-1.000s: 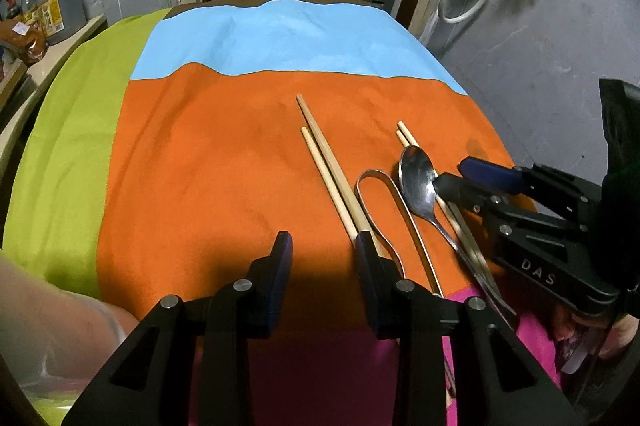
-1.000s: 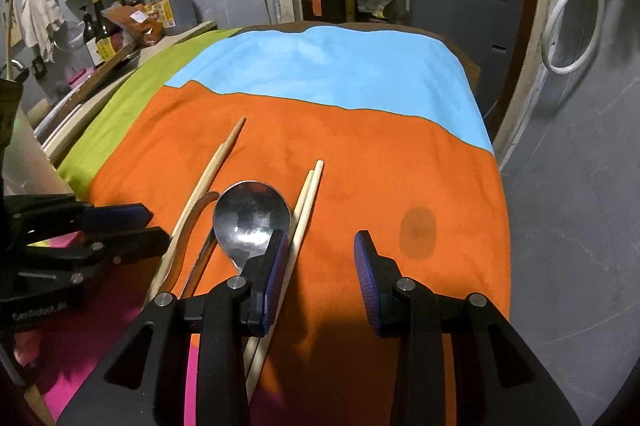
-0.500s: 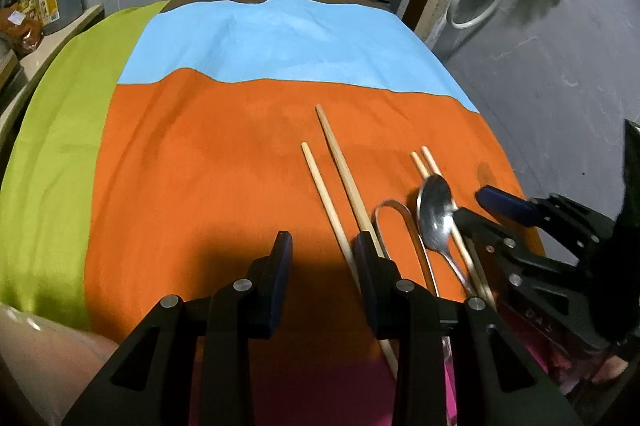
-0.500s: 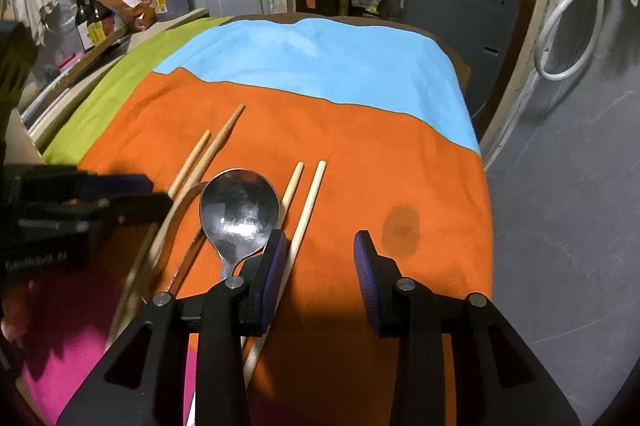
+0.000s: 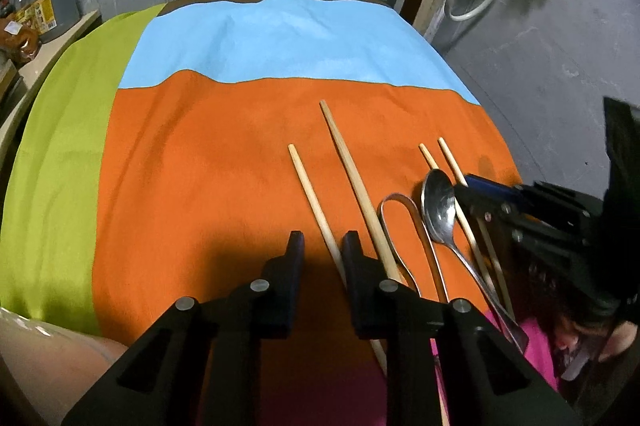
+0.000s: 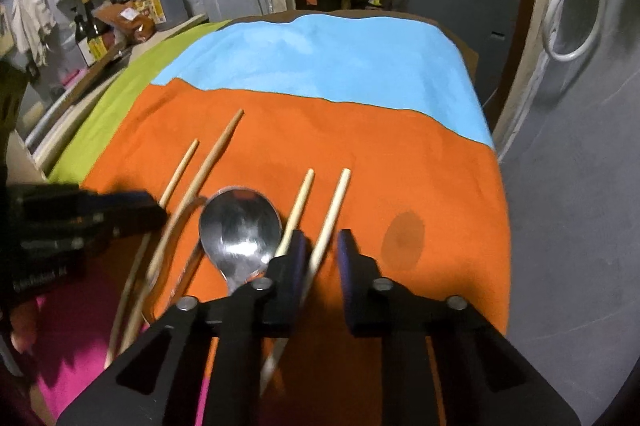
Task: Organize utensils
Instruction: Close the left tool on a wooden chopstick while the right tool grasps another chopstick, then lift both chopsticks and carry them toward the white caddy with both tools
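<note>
- Left gripper (image 5: pixel 322 246): jaws closing, now narrowed around the leftmost chopstick (image 5: pixel 314 204), which runs between the pads. Gap still visible on the left side, so no firm pinch confirmed.
- Right gripper (image 6: pixel 322 246): jaws closing as well, the rightmost chopstick (image 6: pixel 330 212) between them. It sits just beside the left pad; contact on the right pad is not visible.
- Change from a second ago: both grippers were spread wider with nothing clearly bracketed. Now each brackets one outer stick. Hands barely moved; only the jaws did.
- Outward from the tools: second left stick (image 5: pixel 354 186), metal tongs loop (image 5: pixel 400 222), spoon (image 6: pixel 240 226) and the inner right stick (image 6: pixel 298 204) all lie loose on the orange cloth (image 5: pixel 200 166), between the two grippers.
- Judgement: simultaneous two-handed grasp step, task early. Likely next is lifting the outer sticks to pair or realign them. Risk: thin round sticks rolling out of a partial pinch.
</note>
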A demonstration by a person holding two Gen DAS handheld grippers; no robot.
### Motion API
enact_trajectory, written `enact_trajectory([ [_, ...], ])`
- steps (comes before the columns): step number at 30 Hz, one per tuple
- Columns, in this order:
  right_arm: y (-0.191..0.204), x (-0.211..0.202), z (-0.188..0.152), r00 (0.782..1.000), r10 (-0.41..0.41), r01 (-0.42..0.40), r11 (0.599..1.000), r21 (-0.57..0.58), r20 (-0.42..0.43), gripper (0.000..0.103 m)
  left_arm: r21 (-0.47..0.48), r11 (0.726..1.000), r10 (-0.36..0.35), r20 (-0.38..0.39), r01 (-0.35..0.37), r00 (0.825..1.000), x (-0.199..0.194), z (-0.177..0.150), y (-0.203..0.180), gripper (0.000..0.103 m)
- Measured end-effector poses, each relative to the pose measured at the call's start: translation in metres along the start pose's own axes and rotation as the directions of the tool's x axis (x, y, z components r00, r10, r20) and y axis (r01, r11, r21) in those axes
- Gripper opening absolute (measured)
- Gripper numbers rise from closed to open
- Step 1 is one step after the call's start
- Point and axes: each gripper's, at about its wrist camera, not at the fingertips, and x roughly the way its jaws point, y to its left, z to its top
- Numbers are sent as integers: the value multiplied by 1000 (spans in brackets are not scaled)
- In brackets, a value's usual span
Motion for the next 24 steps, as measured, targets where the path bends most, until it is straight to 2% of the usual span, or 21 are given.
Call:
enact_trajectory([
  [4, -12, 0, 1, 997, 79, -79, 994, 74, 2, 8, -28, 999, -35, -31, 34, 999, 1, 3, 1, 16],
  [6, -17, -1, -1, 995, 104, -104, 989, 110, 7, 7, -59, 996, -72, -56, 69, 996, 2, 5, 4, 5],
  [7, -19, -3, -1, 994, 112, -113, 986, 124, 12, 6, -87, 992, -98, -60, 93, 993, 3, 4, 6, 5],
  [17, -18, -22, -13, 992, 121, -126, 983, 136, 47, 3, -82, 992, -96, 5, 96, 995, -16, -13, -1, 2],
  [21, -16, -36, -17, 986, 140, -153, 978, 145, 94, 3, -73, 993, -95, 36, 97, 995, -27, -23, -6, 2],
  [24, -9, -51, -22, 975, 161, -180, 976, 122, 155, 3, -63, 994, -80, 95, 86, 992, -40, -33, -11, 2],
])
